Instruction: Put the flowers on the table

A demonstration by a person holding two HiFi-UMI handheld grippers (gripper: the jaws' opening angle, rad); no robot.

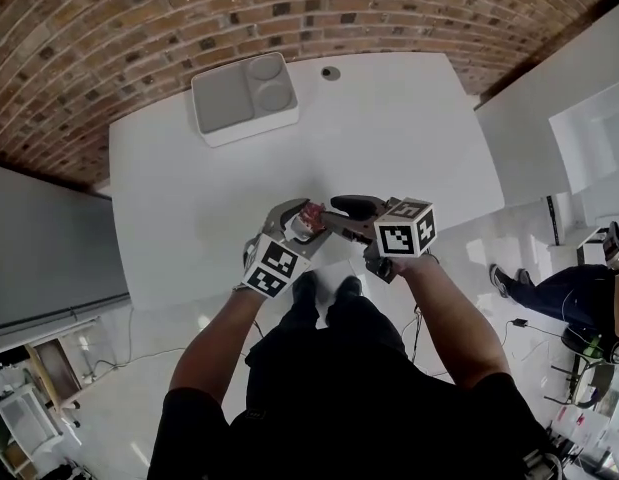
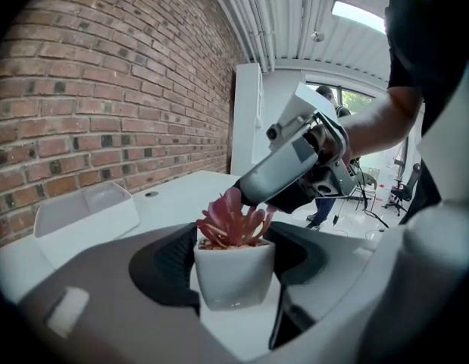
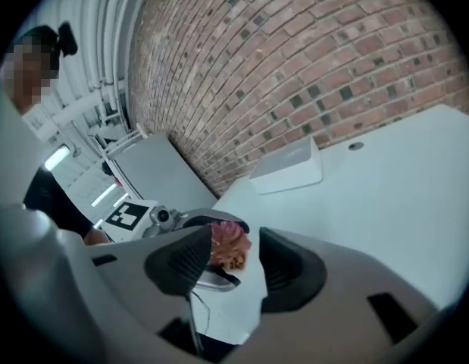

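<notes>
A small white pot [image 2: 234, 275] with a red succulent [image 2: 232, 222] sits between the jaws of my left gripper [image 2: 232, 283], whose dark pads press on its sides. In the head view the pot [image 1: 311, 218] hangs over the near edge of the white table [image 1: 389, 138]. My right gripper [image 1: 330, 215] comes in from the right and reaches the plant from the other side. In the right gripper view the succulent [image 3: 229, 245] stands between that gripper's [image 3: 232, 262] spread jaws, with a gap on its right side. The pot's base is hidden there.
A white two-part tray [image 1: 244, 96] lies at the table's far left, near the brick wall. A small round hole [image 1: 331, 72] is in the tabletop behind it. A seated person's legs [image 1: 549, 293] show on the floor at the right.
</notes>
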